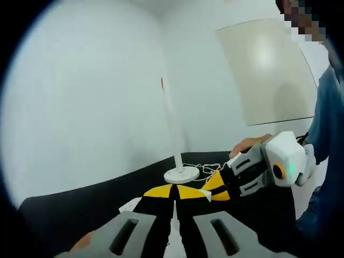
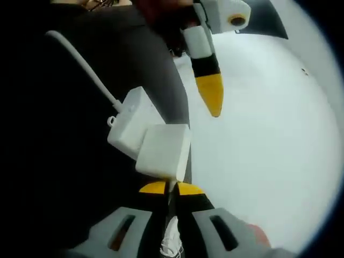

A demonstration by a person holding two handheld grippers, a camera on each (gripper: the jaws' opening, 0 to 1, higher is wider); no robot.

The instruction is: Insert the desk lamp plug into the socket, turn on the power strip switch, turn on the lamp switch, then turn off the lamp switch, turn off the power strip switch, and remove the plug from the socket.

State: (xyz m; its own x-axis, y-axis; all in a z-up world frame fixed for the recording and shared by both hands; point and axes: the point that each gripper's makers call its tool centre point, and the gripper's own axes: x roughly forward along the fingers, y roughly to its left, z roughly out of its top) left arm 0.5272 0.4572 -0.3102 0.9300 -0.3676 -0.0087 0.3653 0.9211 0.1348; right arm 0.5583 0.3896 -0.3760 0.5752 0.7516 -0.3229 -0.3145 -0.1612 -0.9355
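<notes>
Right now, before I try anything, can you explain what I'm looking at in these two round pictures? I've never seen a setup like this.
There is no robot here. A person holds a two-fingered clamp tool in each hand, and each tool carries a wide-angle camera looking forward along its jaws.

The left gripper view shows the left gripper at the bottom with its yellow tips together. Beyond it, a white desk lamp and its cord sit on a black table. The other tool reaches in from the right.

The right gripper view shows the right gripper, jaws also together, right at the edge of a white plug block. The block sits against a white box with a cable. I cannot tell if anything is pinched.
</notes>
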